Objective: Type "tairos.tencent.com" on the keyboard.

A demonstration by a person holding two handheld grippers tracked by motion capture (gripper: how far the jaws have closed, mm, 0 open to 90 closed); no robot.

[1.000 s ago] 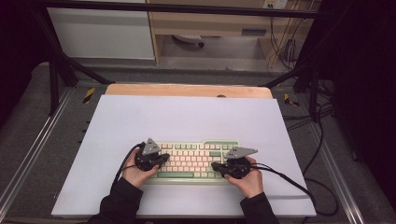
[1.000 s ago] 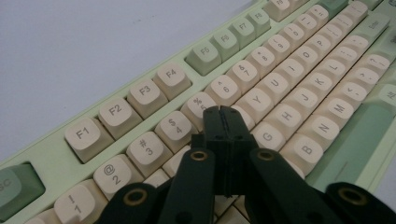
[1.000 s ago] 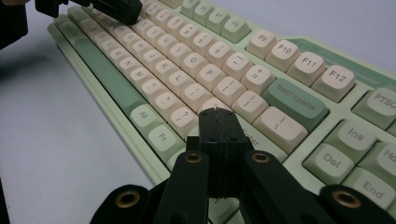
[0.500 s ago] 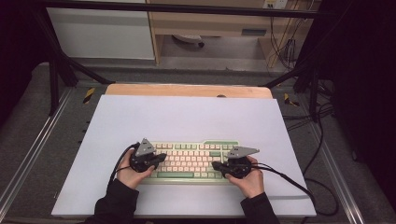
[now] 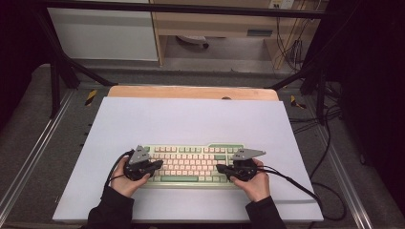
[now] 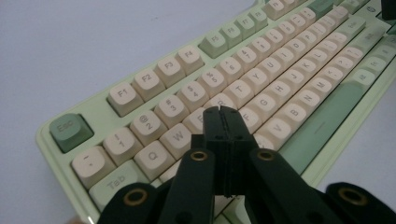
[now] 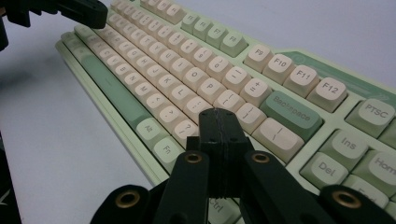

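Two tongs, left tongs (image 5: 156, 165) and right tongs (image 5: 220, 168), hovering closed and empty over keyboard (image 5: 191, 164) ends, pointing inward, table (image 5: 191, 119) beyond.

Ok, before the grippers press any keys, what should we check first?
1. Left gripper jaws shut to a narrow tip: ok.
2. Right gripper jaws shut: ok.
3. Nothing caught between either pair of jaws: ok.
4. Keyboard lies flat on the white mat: ok.
5. Left tip sits over the letter keys near R: ok.
6. Whether either tip already touches a key: cannot tell.
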